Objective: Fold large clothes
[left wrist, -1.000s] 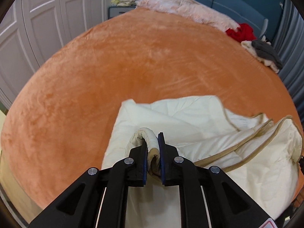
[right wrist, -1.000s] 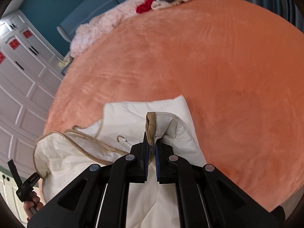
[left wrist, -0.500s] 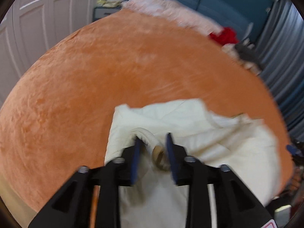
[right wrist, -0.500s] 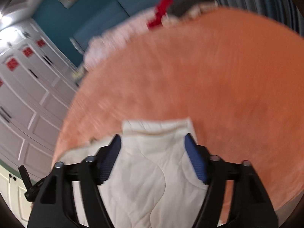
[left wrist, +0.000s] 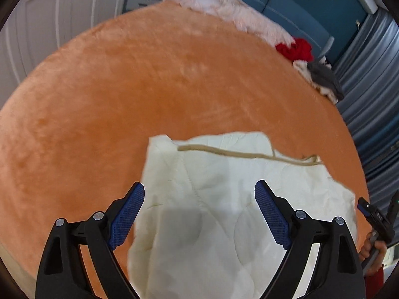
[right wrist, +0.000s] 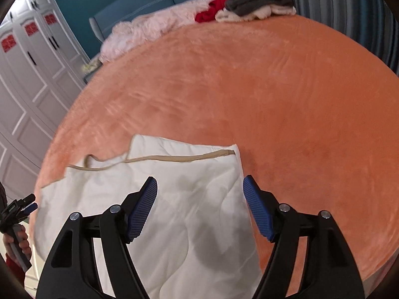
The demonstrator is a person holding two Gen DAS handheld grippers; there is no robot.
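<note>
Tan-trimmed hem of the cream quilt point(left wrist: 224, 199) no longer pinched — left gripper point(left wrist: 199, 209) jaws opening, right gripper point(right wrist: 199, 204) wide, both empty.

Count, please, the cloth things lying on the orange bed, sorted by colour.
Cream quilted cloth, near: 1
Pink fluffy blanket: 1
Red garment: 1
Grey garment: 1
White garment under the grey: 1
Total: 5

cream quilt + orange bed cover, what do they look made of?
Cream quilt: looks like padded woven fabric, matte, likely cotton or microfibre; curved stitch lines puff the surface, and a tan binding edges it.
Orange bed cover: looks like plush fleece or velvet; its short nap shows lighter and darker brushed streaks.
</note>
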